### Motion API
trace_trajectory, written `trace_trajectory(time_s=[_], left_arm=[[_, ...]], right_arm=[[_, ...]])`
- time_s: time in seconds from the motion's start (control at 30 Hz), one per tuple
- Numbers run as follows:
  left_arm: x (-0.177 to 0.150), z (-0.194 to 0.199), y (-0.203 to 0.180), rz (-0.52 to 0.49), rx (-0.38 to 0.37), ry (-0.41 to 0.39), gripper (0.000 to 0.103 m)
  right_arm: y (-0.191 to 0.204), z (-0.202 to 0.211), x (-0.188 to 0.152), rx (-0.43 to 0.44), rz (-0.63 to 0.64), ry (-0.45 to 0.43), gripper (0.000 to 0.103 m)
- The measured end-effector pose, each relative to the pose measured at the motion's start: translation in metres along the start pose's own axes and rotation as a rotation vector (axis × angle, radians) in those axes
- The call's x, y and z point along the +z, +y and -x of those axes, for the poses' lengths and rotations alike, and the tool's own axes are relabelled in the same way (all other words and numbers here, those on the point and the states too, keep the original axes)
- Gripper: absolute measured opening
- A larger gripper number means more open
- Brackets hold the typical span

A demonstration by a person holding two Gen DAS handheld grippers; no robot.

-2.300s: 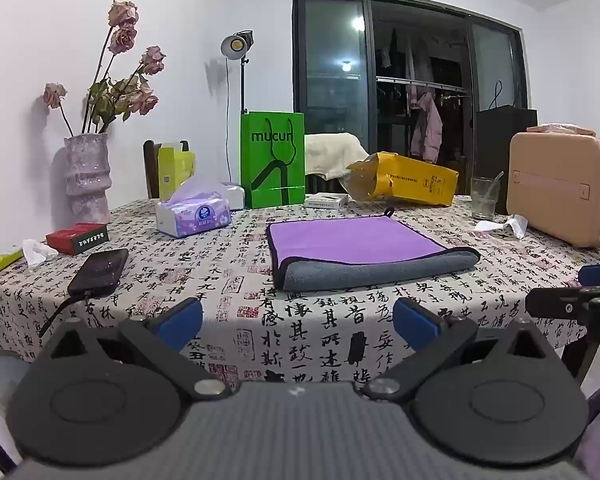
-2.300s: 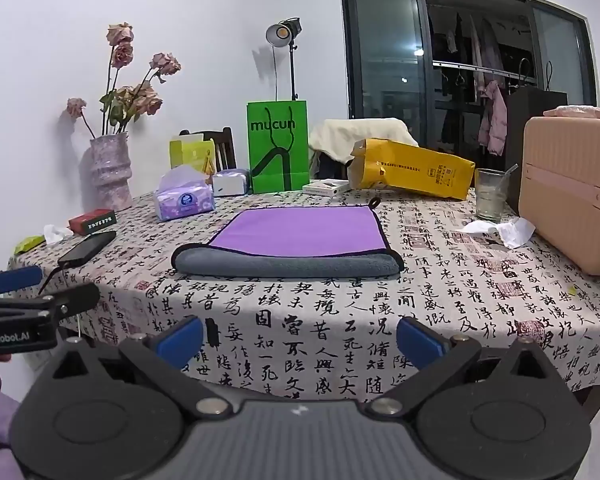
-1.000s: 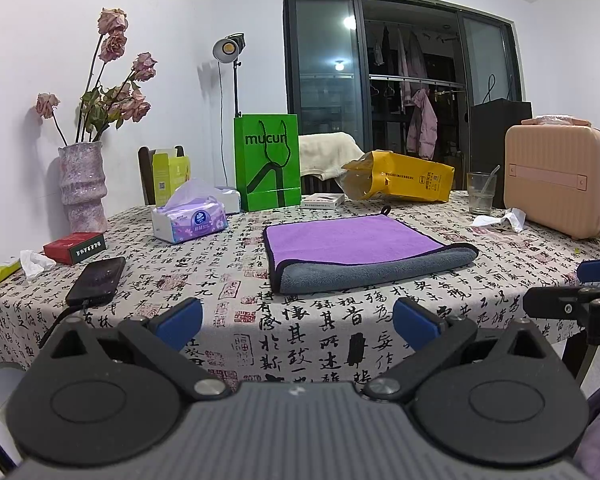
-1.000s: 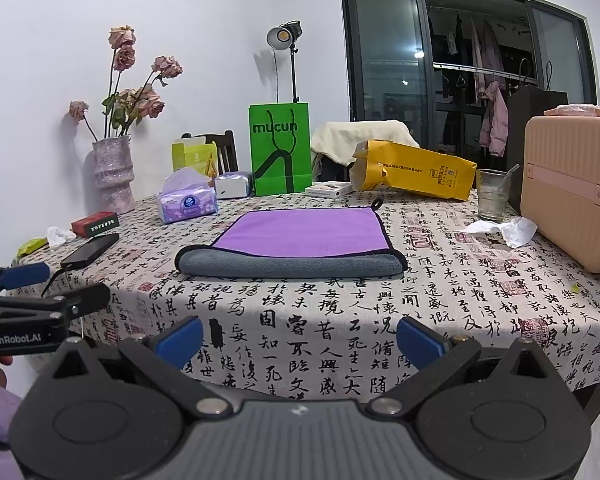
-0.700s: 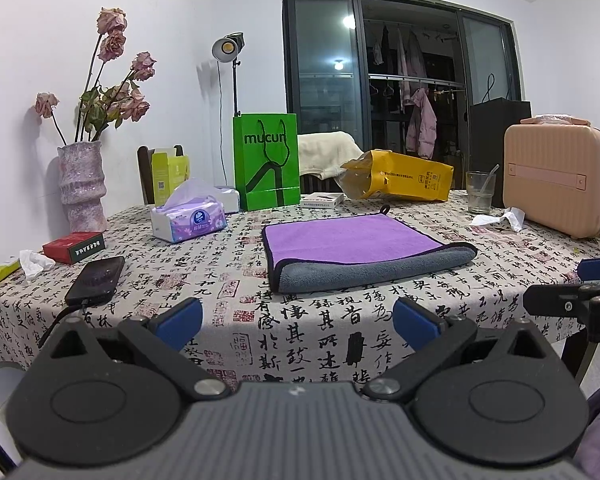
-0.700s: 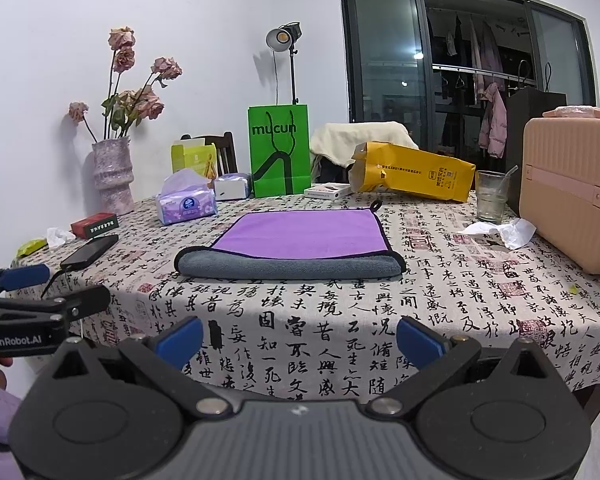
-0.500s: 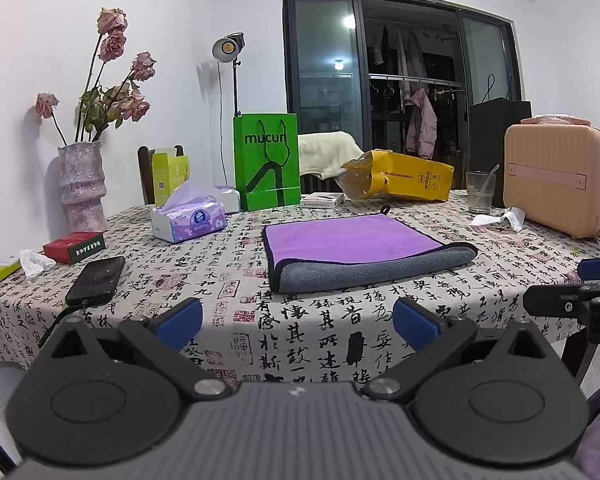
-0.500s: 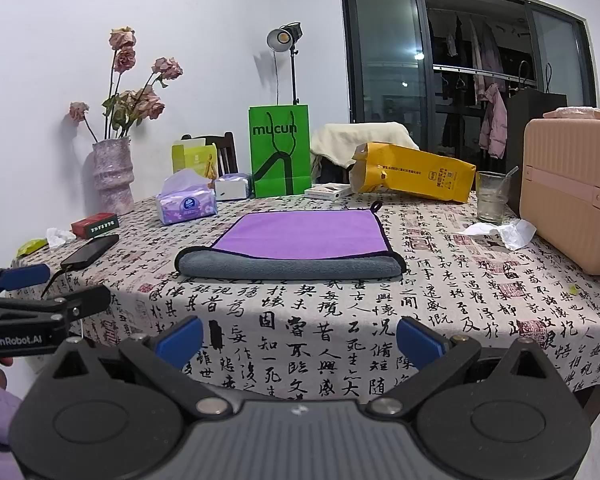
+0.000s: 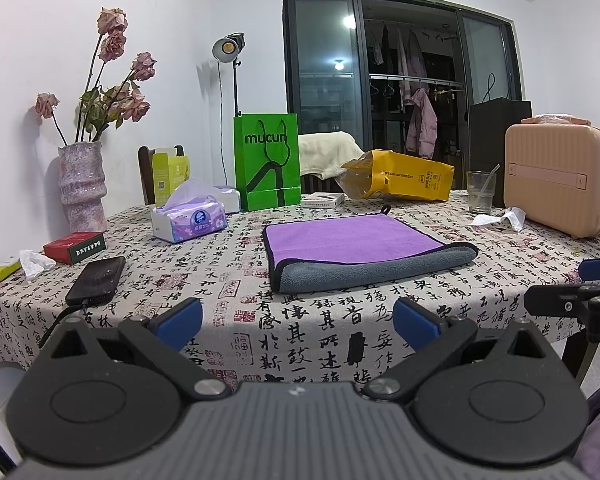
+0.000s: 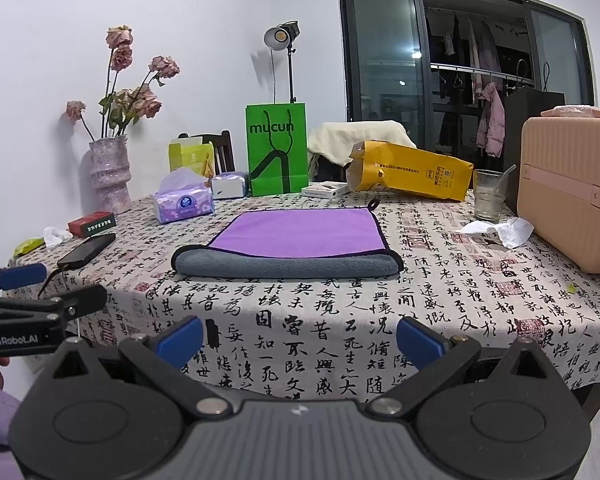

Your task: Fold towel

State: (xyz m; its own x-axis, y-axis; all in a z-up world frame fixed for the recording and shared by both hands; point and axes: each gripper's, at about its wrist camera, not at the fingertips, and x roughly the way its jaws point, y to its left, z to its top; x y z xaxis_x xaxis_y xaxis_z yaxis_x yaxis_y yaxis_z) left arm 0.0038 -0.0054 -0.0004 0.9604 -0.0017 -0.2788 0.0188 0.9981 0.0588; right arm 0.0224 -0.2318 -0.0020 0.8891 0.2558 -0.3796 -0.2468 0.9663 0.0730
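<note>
A purple towel with a grey underside (image 9: 356,246) lies folded flat on the patterned tablecloth, its rounded grey fold facing me; it also shows in the right wrist view (image 10: 296,240). My left gripper (image 9: 296,322) is open and empty, held off the table's near edge, below and in front of the towel. My right gripper (image 10: 298,340) is open and empty, also off the near edge. Each gripper shows at the side of the other's view: the right one (image 9: 580,292), the left one (image 10: 40,292).
On the table stand a green bag (image 9: 267,162), a tissue pack (image 9: 190,220), a vase with dried roses (image 9: 82,184), a red box (image 9: 75,246), a phone on a cable (image 9: 98,280), a yellow bag (image 9: 400,180), a glass (image 9: 480,192), a crumpled tissue (image 9: 500,218) and a pink case (image 9: 560,178).
Both views have shifted very slightly since 2.3 s ago; the towel and both open grippers stay where they were over the last second.
</note>
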Motion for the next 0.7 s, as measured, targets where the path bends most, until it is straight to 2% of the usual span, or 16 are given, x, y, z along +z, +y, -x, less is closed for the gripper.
trace_trajectory(time_s=[0.7], left_arm=[[-0.0027,-0.0024,-0.0002,-0.004,-0.003,0.018,0.103]], right_arm=[[0.0008,-0.0027,-0.0007,0.003,0.003,0.004,0.103]])
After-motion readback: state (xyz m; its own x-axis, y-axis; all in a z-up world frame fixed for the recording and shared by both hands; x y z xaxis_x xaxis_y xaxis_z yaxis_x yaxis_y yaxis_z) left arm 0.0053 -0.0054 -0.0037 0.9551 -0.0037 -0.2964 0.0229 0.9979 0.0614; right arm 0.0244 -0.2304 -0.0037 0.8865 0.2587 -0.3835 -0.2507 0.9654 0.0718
